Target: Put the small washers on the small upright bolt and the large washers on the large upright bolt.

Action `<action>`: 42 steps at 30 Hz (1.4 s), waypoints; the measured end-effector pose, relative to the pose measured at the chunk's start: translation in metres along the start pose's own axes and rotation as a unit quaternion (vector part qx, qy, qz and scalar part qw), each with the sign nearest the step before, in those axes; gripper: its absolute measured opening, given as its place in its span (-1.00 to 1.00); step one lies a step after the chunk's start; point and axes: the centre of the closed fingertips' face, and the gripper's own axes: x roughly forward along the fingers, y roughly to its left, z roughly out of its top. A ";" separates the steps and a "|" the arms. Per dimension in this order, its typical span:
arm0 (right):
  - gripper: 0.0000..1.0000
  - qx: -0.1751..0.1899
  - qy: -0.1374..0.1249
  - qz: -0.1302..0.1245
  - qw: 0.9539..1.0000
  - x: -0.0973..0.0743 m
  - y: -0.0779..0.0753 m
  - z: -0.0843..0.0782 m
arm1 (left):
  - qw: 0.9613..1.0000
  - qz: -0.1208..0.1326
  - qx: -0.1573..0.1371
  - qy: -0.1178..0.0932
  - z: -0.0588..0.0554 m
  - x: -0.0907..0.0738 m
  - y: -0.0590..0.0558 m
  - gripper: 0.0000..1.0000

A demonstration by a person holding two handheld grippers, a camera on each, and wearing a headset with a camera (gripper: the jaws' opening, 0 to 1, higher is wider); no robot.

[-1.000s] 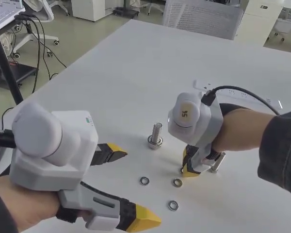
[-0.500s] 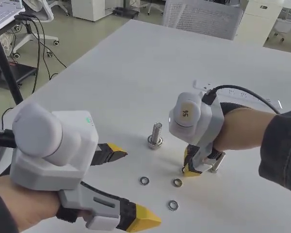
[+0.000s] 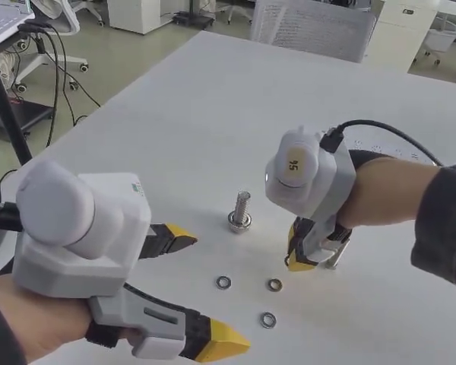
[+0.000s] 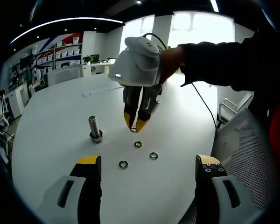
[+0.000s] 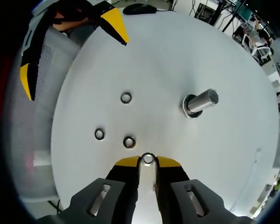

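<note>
Your right gripper (image 3: 300, 262) has its jaws pinched on a washer (image 5: 148, 158), and the left gripper (image 4: 148, 162) jaws gape empty. Can't tell its size; if large, centre it over the big bolt (image 5: 200, 102) and release.

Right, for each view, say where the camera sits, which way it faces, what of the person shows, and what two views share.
Head view: on the headset, facing forward and down at the table; left gripper, right gripper, a sleeve show.
Left gripper view: on the left gripper, facing along its open jaws at the right gripper; sleeve shows.
Right gripper view: on the right gripper, facing down at the table; its jaws hold a washer.
Shared: all three show the bolt and three loose washers.
</note>
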 end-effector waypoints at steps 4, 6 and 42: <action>-0.72 -0.003 -0.005 -0.002 1.000 -0.008 0.003 0.002 | 1.000 -0.001 0.001 0.000 0.000 0.000 -0.001 0.65; -0.72 -0.004 -0.007 -0.001 1.000 -0.012 0.005 0.002 | 1.000 -0.001 0.001 -0.001 0.000 0.000 -0.001 0.65; -0.72 0.030 -0.018 -0.020 0.999 -0.079 0.015 -0.041 | 1.000 -0.009 0.006 0.004 0.003 0.005 -0.002 0.65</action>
